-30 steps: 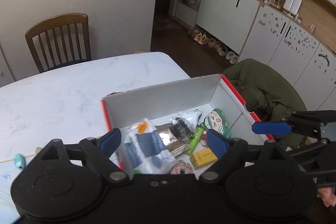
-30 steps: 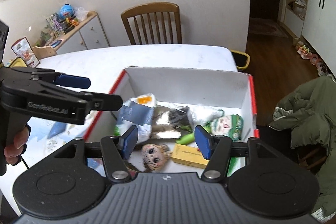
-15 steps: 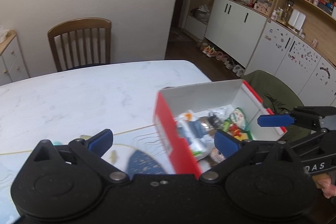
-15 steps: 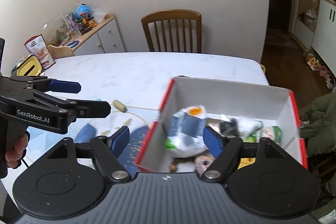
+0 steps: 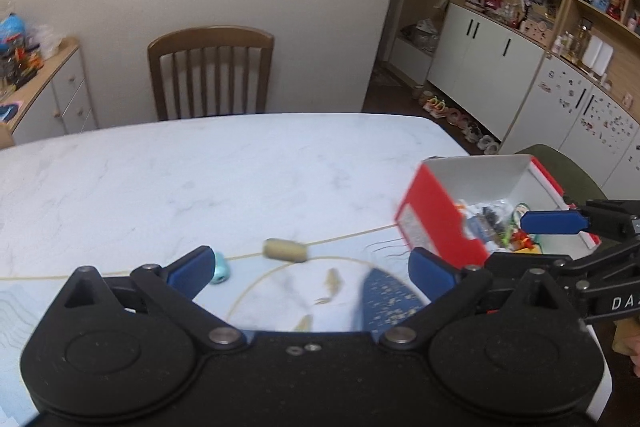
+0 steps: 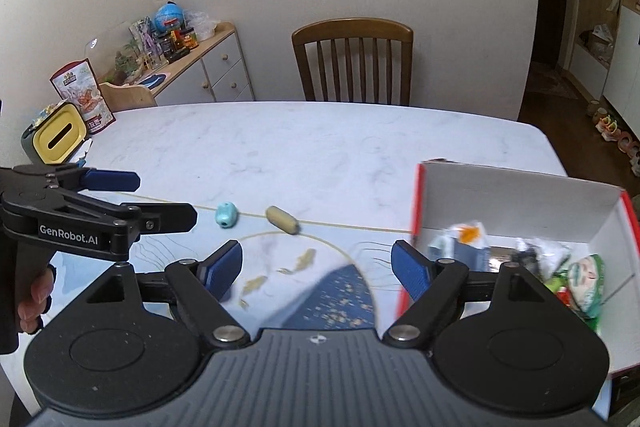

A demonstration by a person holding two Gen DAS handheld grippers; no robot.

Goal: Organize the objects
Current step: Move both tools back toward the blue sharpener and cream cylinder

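Observation:
A red and white box [image 6: 520, 195] [image 5: 436, 223] stands on the right of the table and holds several packets and small items. On the printed mat [image 6: 336, 303] lie a small turquoise piece [image 6: 226, 215] [image 5: 220, 269] and a beige capsule-shaped piece [image 6: 282, 219] [image 5: 285, 250]. My left gripper [image 5: 310, 267] is open and empty above the mat, the turquoise piece beside its left finger. My right gripper [image 6: 316, 265] is also open and empty, just left of the box. In the right wrist view the left gripper [image 6: 108, 197] shows at the left, held by a hand.
A wooden chair [image 6: 352, 61] [image 5: 210, 73] stands at the table's far side. A yellow-lidded container [image 6: 58, 135] and a snack bag [image 6: 82, 95] sit at the far left corner. A sideboard [image 6: 196, 67] and white cabinets [image 5: 492, 63] line the walls. A green jacket [image 5: 560, 163] lies behind the box.
Both grippers have swung left, away from above the box and toward the mat. The box has slid to the right of both views, and the two small pieces have come into sight.

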